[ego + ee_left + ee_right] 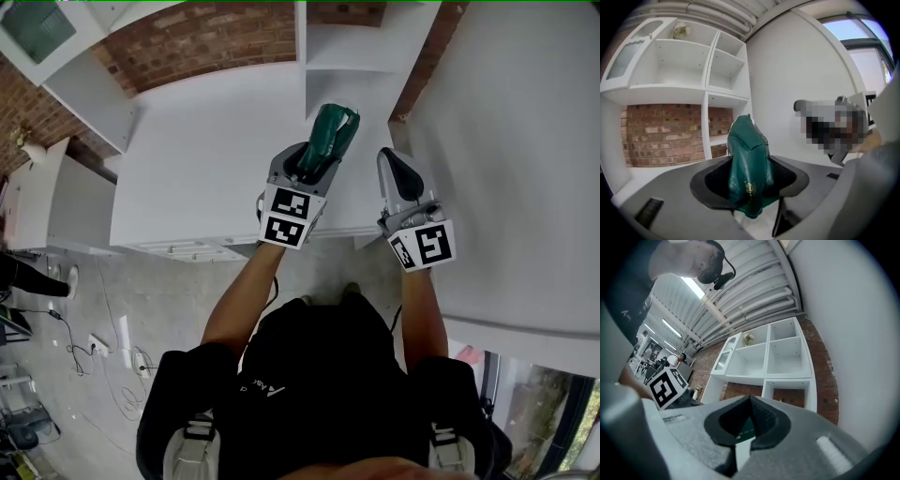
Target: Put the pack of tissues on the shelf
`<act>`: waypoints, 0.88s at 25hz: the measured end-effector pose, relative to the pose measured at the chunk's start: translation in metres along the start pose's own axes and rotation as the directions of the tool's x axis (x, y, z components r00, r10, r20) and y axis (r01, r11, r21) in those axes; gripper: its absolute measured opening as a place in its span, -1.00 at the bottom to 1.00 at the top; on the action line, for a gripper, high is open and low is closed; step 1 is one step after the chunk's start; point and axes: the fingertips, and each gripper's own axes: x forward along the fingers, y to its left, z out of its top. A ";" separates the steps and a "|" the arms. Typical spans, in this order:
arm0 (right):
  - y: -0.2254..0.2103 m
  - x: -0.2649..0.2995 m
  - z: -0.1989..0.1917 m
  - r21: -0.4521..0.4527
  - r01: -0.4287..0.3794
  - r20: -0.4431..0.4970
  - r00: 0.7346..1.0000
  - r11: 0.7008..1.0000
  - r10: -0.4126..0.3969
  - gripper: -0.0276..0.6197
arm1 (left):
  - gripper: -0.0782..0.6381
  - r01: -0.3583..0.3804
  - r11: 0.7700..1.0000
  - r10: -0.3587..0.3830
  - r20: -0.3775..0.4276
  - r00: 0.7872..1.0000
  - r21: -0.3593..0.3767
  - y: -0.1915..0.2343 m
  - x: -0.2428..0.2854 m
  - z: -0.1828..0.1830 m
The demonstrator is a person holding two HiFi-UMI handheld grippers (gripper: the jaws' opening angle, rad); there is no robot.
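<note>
The pack of tissues (pixel 335 129) is dark green and soft. My left gripper (pixel 322 157) is shut on it and holds it upright over the white counter (pixel 206 159). In the left gripper view the pack (pixel 749 164) stands squeezed between the dark pads, with its top poking above them. My right gripper (pixel 394 161) hovers just to the right of it, shut, with nothing held. In the right gripper view its jaws (pixel 751 403) meet at the tip. The white shelf unit (pixel 349 49) with open compartments (pixel 684 70) stands ahead against the brick wall, also in the right gripper view (pixel 773 357).
A plain white wall (pixel 525 141) rises close on the right. A small plant (pixel 680 31) sits in an upper shelf compartment beside a glass-door cabinet (pixel 628 51). Cables and a power strip (pixel 131 361) lie on the floor at lower left.
</note>
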 end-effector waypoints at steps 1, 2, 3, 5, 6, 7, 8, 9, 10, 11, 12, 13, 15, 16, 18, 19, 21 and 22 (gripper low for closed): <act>-0.007 0.002 0.005 -0.006 0.000 0.009 1.000 1.000 0.000 -0.91 | -0.13 0.002 1.000 -0.002 0.014 1.000 0.002 -0.002 0.002 0.015; -0.014 0.004 0.011 -0.013 -0.002 0.018 1.000 1.000 0.003 -0.91 | -0.13 0.004 1.000 -0.004 0.027 1.000 0.006 -0.004 0.004 0.030; -0.021 0.006 0.017 -0.021 -0.006 0.030 1.000 1.000 0.006 -0.91 | -0.13 0.005 1.000 -0.005 0.040 0.999 0.012 -0.007 0.006 0.044; -0.036 0.012 0.032 -0.039 -0.018 0.058 0.998 0.999 0.020 -0.91 | -0.13 0.002 1.000 -0.003 0.063 0.998 0.027 -0.011 0.011 0.071; -0.043 0.016 0.039 -0.049 -0.026 0.073 0.997 0.998 0.029 -0.91 | -0.13 0.000 0.999 -0.003 0.074 0.997 0.032 -0.014 0.014 0.085; -0.051 0.019 0.047 -0.057 -0.035 0.086 0.995 0.998 0.040 -0.91 | -0.13 0.001 0.999 -0.003 0.083 0.997 0.032 -0.017 0.017 0.098; -0.058 0.021 0.054 -0.065 -0.045 0.098 0.994 0.997 0.051 -0.91 | -0.13 0.002 1.000 -0.005 0.091 0.996 0.029 -0.021 0.021 0.111; -0.066 0.022 0.062 -0.072 -0.056 0.109 0.992 0.996 0.063 -0.91 | -0.13 0.003 1.000 -0.005 0.097 0.995 0.025 -0.025 0.024 0.123; -0.074 0.023 0.068 -0.078 -0.066 0.119 0.990 0.995 0.075 -0.91 | -0.13 0.000 1.000 -0.003 0.101 0.995 0.024 -0.029 0.028 0.134; -0.083 0.024 0.075 -0.084 -0.076 0.129 0.988 0.994 0.087 -0.91 | -0.13 -0.005 1.000 0.002 0.105 0.994 0.027 -0.032 0.033 0.145; -0.093 0.026 0.081 -0.090 -0.086 0.139 0.985 0.992 0.098 -0.91 | -0.13 -0.012 0.999 0.009 0.109 0.994 0.032 -0.034 0.039 0.156; -0.102 0.028 0.086 -0.096 -0.096 0.149 0.983 0.991 0.110 -0.91 | -0.13 -0.021 0.999 0.016 0.116 0.993 0.038 -0.035 0.045 0.167; -0.120 0.032 0.093 -0.107 -0.115 0.164 0.978 0.988 0.132 -0.91 | -0.13 -0.035 0.998 0.029 0.129 0.991 0.050 -0.036 0.056 0.188; -0.128 0.034 0.095 -0.113 -0.125 0.169 0.975 0.986 0.143 -0.91 | -0.13 -0.043 0.998 0.035 0.133 0.990 0.054 -0.037 0.062 0.198; -0.146 0.039 0.099 -0.125 -0.144 0.180 0.970 0.982 0.166 -0.91 | -0.13 -0.062 0.997 0.053 0.144 0.988 0.056 -0.036 0.075 0.217; -0.154 0.043 0.101 -0.131 -0.155 0.188 0.966 0.979 0.178 -0.91 | -0.13 -0.074 0.996 0.065 0.149 0.987 0.057 -0.035 0.081 0.227; -0.171 0.046 0.104 -0.140 -0.174 0.206 0.958 0.975 0.201 -0.91 | -0.13 -0.095 0.993 0.085 0.157 0.984 0.063 -0.036 0.093 0.245; -0.178 0.047 0.106 -0.142 -0.180 0.214 0.954 0.973 0.208 -0.91 | -0.13 -0.101 0.993 0.090 0.158 0.983 0.067 -0.038 0.098 0.254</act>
